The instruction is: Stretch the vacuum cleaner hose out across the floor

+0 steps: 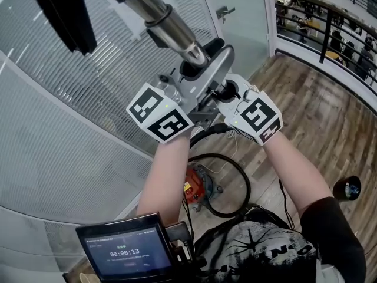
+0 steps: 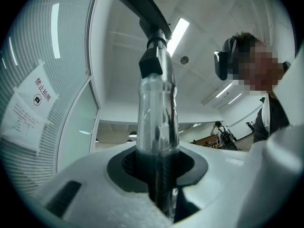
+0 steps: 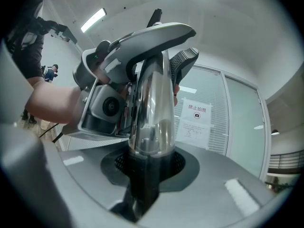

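Two grippers: both are clamped on the rigid end of the vacuum, side by side, nothing loose.
Left side: the left gripper (image 2: 159, 184) has its jaws squeezed on the straight shiny wand (image 1: 168, 19), with a pad on either side of the tube in its own view.
Right side: the right gripper (image 3: 142, 184) is closed on the chrome bent handle (image 3: 156, 34), just behind the left one and nearer to where the hose joins.
Wand axis: it runs up and away toward the upper left of the head view and ends in a black nozzle head (image 1: 62, 10) held in the air.
Where the hose is: the black hose (image 1: 244, 175) drops from the handle and lies in a round loop on the wooden floor (image 1: 318, 122) under the forearms. That puts it below and behind the jaws, not ahead of them.
Canister: the red canister (image 1: 197, 186) sits on the floor at the loop's left edge, near the person's feet.
Progress guess: barely started, since the loop looks fully curled.
What the next move turns on: the slack lies toward the person and the wand points away. Pulling along the wand's line, away from the canister, should open the loop. The right gripper would probably take most of the tug.
Risk: the canister may just roll along behind.
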A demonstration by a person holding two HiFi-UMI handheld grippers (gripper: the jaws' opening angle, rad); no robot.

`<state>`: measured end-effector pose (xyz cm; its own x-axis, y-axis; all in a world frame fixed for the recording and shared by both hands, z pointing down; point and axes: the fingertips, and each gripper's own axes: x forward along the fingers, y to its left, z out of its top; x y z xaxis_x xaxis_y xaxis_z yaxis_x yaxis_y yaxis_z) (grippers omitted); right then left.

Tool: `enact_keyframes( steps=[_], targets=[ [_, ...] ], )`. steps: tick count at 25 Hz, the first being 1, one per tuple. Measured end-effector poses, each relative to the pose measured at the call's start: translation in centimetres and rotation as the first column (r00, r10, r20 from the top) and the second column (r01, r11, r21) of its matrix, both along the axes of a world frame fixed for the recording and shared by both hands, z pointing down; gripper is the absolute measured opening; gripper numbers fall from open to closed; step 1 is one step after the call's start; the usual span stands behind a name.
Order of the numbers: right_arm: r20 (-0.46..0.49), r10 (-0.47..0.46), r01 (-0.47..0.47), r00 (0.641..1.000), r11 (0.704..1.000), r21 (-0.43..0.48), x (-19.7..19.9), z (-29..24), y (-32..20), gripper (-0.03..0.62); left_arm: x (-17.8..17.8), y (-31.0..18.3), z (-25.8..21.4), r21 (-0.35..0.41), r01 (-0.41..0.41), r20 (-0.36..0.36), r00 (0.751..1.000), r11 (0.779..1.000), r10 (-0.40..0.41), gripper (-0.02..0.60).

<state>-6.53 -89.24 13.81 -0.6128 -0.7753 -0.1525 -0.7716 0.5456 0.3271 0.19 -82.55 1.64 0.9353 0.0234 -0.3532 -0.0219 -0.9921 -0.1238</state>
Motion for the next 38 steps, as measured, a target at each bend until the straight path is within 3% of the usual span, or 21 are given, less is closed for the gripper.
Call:
enact_keyframes(
  steps=[7, 11, 16, 24, 31, 38],
  targets=[
    [-0.033, -0.007, 0.007, 0.999, 1.000, 0.002, -2.0, 0.6, 6.3, 0.098, -2.2, 6.6, 0.6, 0.017, -0.012, -0.008, 1.000, 1.000, 0.012, 0.104],
    [-0.019, 0.002, -0.002, 1.000, 1.000, 0.008, -2.4, 0.6, 8.6, 0.097, -2.6, 8.9, 0.6, 0.013, -0.024, -0.019, 1.000, 1.000, 0.025, 0.104],
    [-0.005, -0.011, 0.011, 1.000, 0.999, 0.040, -2.7, -0.6, 14.4, 0.098, -2.5, 15.1, -0.2, 0.054, -0.003, -0.002, 1.000, 0.999, 0.003, 0.104],
    [0.002, -0.096, 0.096, 0.995, 0.995, 0.008, 2.7, -1.0, 20.6, 0.097, 3.3, 20.0, -0.8, 0.003, 0.059, -0.025, 0.998, 0.998, -0.059, 0.104],
    [-0.031, -0.151, 0.150, 0.988, 0.989, -0.010, 7.7, 1.5, 31.3, 0.095, 8.4, 30.4, 1.4, 0.006, 0.111, -0.048, 0.993, 0.994, -0.110, 0.104],
    [-0.081, -0.120, 0.115, 0.989, 0.991, -0.065, 12.5, 1.6, 37.8, 0.095, 12.3, 36.7, 1.0, -0.046, 0.038, -0.082, 0.996, 0.998, -0.042, 0.104]
  ],
)
